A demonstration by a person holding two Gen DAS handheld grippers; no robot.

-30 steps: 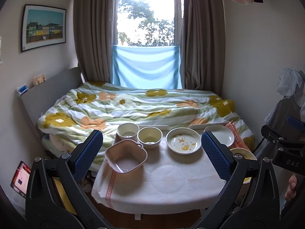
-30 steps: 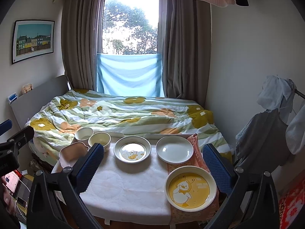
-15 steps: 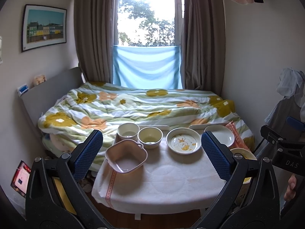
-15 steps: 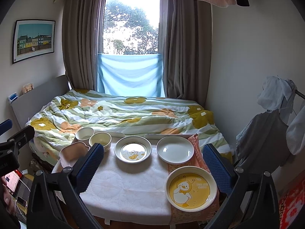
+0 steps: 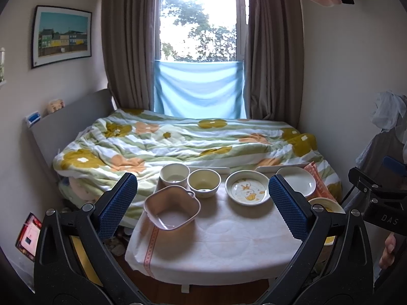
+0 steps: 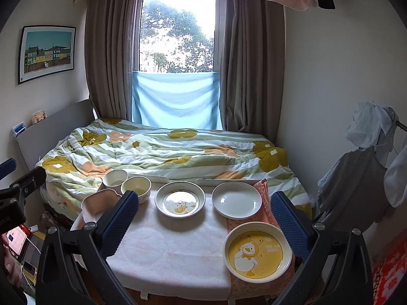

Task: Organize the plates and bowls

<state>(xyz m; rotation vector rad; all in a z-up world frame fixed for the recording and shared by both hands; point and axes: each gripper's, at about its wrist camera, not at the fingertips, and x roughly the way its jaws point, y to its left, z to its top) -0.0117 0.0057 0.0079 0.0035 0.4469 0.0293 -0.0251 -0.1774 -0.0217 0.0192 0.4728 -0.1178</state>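
Note:
A small table (image 5: 216, 241) with a white cloth holds the dishes. At its left is a pink squarish bowl (image 5: 171, 211), behind it a white cup-like bowl (image 5: 174, 174) and a cream bowl (image 5: 204, 181). A duck-print plate (image 5: 248, 188) sits mid-table, a plain white plate (image 6: 236, 199) to its right, and a yellow duck plate (image 6: 257, 251) at the front right. My left gripper (image 5: 202, 203) and my right gripper (image 6: 204, 225) are both open and empty, held short of the table's near edge.
A bed with a flowered quilt (image 5: 183, 142) lies right behind the table. A rack with hanging clothes (image 6: 356, 178) stands at the right. A pink patterned cloth (image 6: 264, 211) lies under the right-hand plates. A wall picture (image 5: 62, 35) hangs at the left.

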